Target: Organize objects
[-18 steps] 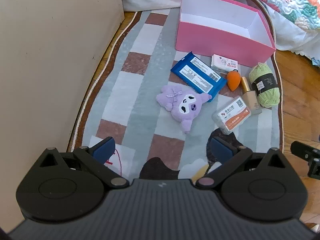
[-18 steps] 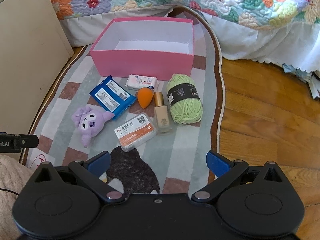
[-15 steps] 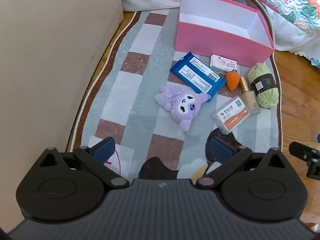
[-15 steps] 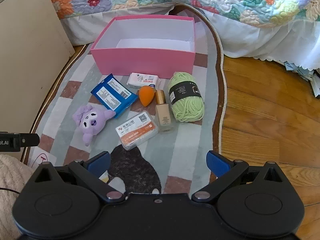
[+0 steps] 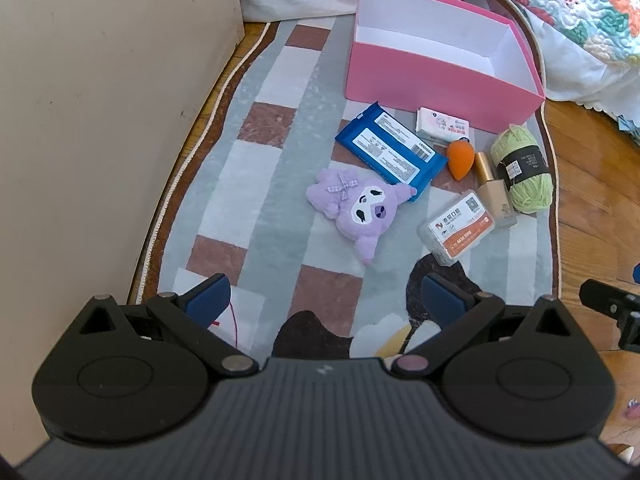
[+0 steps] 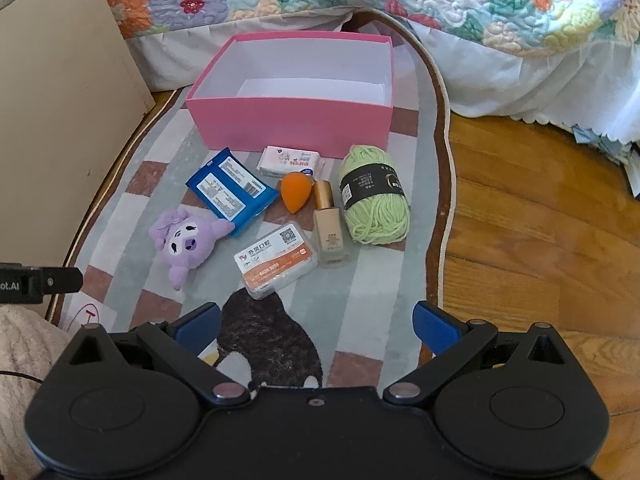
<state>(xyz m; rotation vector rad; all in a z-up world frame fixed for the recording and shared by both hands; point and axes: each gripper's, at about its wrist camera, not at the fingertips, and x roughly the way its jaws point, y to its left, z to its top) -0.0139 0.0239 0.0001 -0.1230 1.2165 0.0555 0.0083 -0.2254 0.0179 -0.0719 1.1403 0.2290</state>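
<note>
An empty pink box [image 5: 432, 84] [image 6: 288, 124] stands at the far end of a checked rug. In front of it lie a purple plush toy [image 5: 360, 208] [image 6: 186, 242], a blue wipes pack [image 5: 390, 150] [image 6: 230, 190], a small white tissue pack [image 5: 442, 125] [image 6: 289, 160], an orange sponge [image 5: 460, 158] [image 6: 296, 190], a foundation bottle [image 5: 494, 192] [image 6: 329, 228], green yarn [image 5: 522, 168] [image 6: 374, 194] and a clear floss box [image 5: 456, 228] [image 6: 276, 260]. My left gripper [image 5: 326, 298] and right gripper [image 6: 316, 326] hang open above the rug's near end, nothing between their fingers.
A beige cabinet panel [image 5: 100, 120] [image 6: 60, 120] walls the left side. A bed with a flowered quilt [image 6: 440, 4] and white skirt runs behind the box. Wooden floor [image 6: 540, 240] lies right of the rug [image 5: 260, 168]. A knitted sleeve [image 6: 24, 352] shows at lower left.
Both grippers drifted slightly, so the objects sit a little lower and to the right in the right wrist view. The jaws stayed open and no object moved.
</note>
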